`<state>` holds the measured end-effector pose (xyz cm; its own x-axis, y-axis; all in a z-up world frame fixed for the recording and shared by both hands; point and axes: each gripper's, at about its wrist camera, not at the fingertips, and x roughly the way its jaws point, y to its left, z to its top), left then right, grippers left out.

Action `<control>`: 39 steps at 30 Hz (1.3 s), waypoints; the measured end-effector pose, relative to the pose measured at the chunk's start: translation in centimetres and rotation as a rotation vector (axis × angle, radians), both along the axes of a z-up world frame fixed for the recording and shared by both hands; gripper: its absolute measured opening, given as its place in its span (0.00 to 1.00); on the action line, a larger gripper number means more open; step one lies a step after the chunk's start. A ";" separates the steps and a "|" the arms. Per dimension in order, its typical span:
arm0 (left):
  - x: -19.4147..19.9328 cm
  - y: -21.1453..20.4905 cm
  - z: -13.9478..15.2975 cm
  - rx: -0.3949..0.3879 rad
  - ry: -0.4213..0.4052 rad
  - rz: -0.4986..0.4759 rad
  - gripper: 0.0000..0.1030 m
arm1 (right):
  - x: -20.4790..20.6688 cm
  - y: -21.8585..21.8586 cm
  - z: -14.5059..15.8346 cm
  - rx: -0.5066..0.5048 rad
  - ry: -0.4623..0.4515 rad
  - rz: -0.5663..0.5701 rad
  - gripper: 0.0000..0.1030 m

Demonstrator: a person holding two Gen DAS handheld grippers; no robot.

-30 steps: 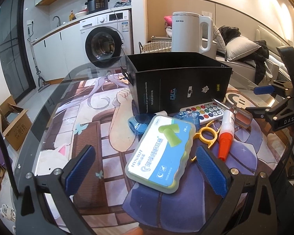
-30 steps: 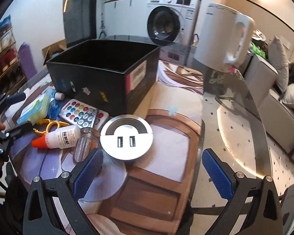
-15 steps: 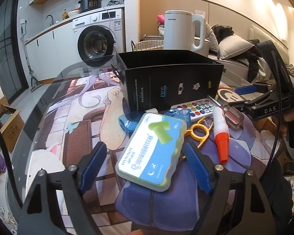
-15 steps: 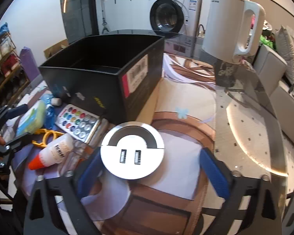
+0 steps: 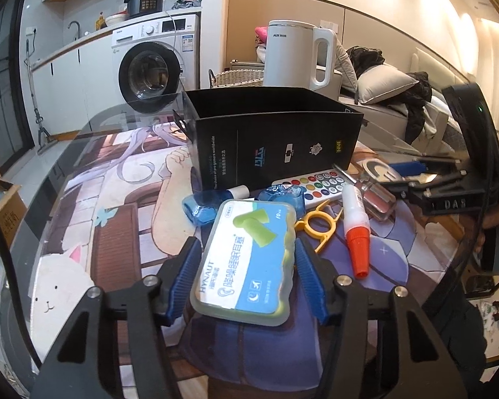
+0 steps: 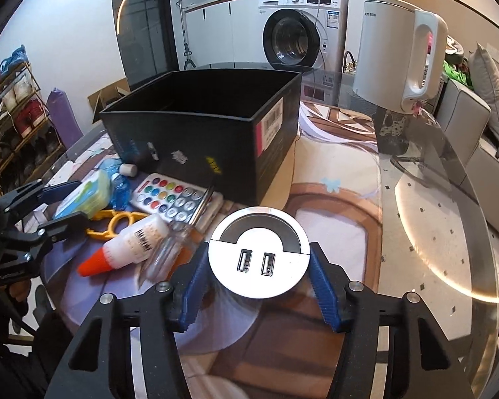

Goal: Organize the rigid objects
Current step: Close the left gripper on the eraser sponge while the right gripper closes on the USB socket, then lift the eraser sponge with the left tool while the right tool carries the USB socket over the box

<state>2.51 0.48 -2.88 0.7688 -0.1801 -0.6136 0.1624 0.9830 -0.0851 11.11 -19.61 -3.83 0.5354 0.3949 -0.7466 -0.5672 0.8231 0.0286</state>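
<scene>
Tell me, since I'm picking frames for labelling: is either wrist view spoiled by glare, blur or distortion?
Left wrist view: sharp on the earplug case; bright wall light top right; fisheye bends the black box and room edges. Right wrist view: USB socket disc sharp, screwdriver slightly smeared; a bright arc of glare on the glass table.
</scene>
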 end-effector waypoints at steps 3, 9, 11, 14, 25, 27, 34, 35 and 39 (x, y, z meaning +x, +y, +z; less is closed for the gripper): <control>0.0 0.0 0.0 -0.011 0.003 -0.008 0.55 | -0.6 -0.2 0.0 0.014 0.001 -0.008 0.57; 0.1 -0.7 -0.3 0.013 0.000 -0.025 0.53 | -0.9 -0.4 0.0 0.022 -0.005 -0.014 0.57; 0.0 -0.9 -0.3 0.028 -0.009 -0.030 0.53 | -1.0 -0.5 0.1 0.024 -0.008 -0.013 0.57; -0.1 -1.0 -0.2 0.034 -0.018 -0.031 0.52 | -1.2 -0.7 0.3 0.028 -0.024 -0.015 0.57; -1.4 -1.0 1.7 0.034 -0.116 0.001 0.52 | -2.9 -1.0 2.4 0.070 -0.122 0.002 0.57; -1.8 -1.2 2.4 0.051 -0.146 0.016 0.52 | -3.1 -0.9 2.9 0.079 -0.141 0.007 0.57; -2.4 -1.5 4.1 0.082 -0.220 0.053 0.52 | -3.9 -1.0 4.5 0.118 -0.189 0.006 0.57; -2.5 -1.6 4.3 0.088 -0.229 0.057 0.52 | -4.0 -1.0 4.7 0.124 -0.194 0.006 0.57; -2.4 -1.9 5.1 0.108 -0.264 0.068 0.52 | -4.1 -0.9 5.2 0.141 -0.211 0.007 0.57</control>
<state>0.10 -1.46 2.18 0.9125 -0.0672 -0.4035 0.0983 0.9935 0.0568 6.98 -20.52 1.40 0.6705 0.4912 -0.5560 -0.5786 0.8153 0.0226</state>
